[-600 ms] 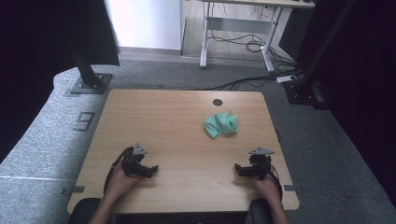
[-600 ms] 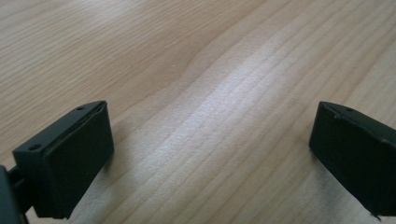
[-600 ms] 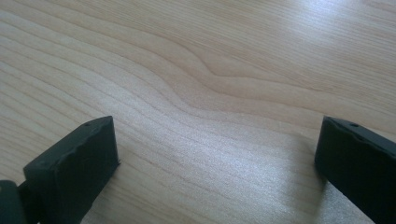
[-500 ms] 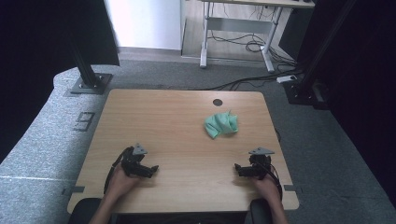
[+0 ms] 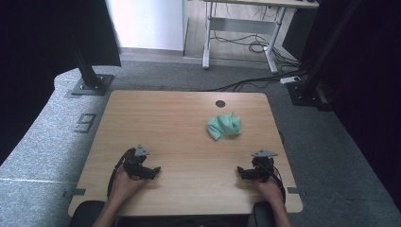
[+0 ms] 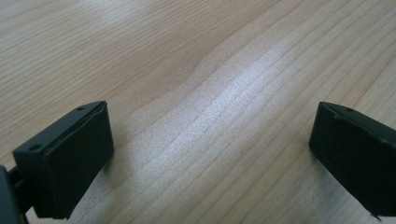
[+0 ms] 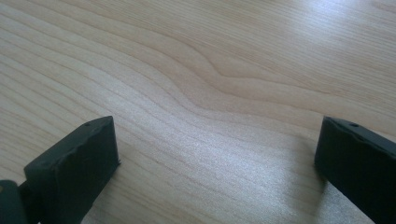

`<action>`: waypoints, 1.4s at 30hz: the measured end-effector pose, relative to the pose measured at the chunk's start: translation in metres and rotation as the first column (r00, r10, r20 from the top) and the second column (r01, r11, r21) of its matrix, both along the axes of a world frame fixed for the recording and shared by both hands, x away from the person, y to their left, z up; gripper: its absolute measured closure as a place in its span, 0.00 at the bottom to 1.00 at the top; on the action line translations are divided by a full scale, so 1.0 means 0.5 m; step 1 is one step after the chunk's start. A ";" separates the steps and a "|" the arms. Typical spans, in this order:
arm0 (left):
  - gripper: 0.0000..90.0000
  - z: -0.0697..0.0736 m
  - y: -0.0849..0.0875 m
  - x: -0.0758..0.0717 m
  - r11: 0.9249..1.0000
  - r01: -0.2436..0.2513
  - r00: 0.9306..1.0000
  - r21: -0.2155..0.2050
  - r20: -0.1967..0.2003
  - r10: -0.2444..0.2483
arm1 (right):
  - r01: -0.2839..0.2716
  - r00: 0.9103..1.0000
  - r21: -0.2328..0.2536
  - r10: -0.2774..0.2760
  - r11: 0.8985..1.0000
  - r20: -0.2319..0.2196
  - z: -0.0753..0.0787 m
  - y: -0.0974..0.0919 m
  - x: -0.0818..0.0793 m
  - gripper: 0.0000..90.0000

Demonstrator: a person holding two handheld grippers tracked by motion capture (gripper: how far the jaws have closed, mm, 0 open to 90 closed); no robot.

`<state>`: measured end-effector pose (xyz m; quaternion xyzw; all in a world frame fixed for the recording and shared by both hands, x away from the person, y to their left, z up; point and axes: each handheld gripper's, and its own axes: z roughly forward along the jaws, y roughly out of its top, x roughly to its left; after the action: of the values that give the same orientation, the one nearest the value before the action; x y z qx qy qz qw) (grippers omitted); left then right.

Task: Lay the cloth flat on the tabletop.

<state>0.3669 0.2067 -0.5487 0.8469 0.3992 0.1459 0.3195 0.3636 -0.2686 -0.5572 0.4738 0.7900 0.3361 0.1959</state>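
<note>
A crumpled green cloth [image 5: 224, 126] lies on the wooden table [image 5: 170, 123], right of centre toward the far side. My left gripper [image 5: 152, 171] rests near the table's front left, held by a hand, well apart from the cloth. At the front right sits my right gripper [image 5: 241, 172], in the other hand. In the left gripper view the left gripper [image 6: 210, 154] stands open, bare wood between its black jaws. The right gripper [image 7: 217, 163] is likewise open over bare wood in the right gripper view.
A round cable hole [image 5: 220, 103] sits near the table's far edge. Grey carpet [image 5: 52, 137] surrounds the table. A black stand base [image 5: 90, 85] stands at the far left, another desk's legs [image 5: 236, 33] and cables beyond.
</note>
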 end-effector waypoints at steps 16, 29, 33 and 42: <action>0.00 0.000 -0.004 0.003 1.000 -0.006 1.000 0.000 0.001 0.006 | -0.044 0.999 0.033 0.045 0.998 -0.029 0.014 0.000 0.026 0.15; 0.00 0.000 -0.005 0.004 1.000 -0.008 1.000 0.000 0.001 0.008 | -0.078 0.997 0.062 0.079 0.995 -0.010 0.056 0.008 0.075 0.30; 0.00 0.000 -0.005 0.004 1.000 -0.008 1.000 0.000 0.001 0.008 | -0.087 0.996 0.061 0.087 0.994 -0.007 0.065 0.012 0.097 0.37; 0.00 0.000 -0.005 0.004 1.000 -0.009 1.000 -0.001 0.001 0.009 | -0.090 0.996 0.061 0.089 0.994 0.014 0.082 0.030 0.141 0.41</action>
<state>0.3687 0.2043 -0.5489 0.8449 0.4029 0.1474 0.3195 0.4341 -0.2535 -0.5160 0.4418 0.7987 0.3712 0.1704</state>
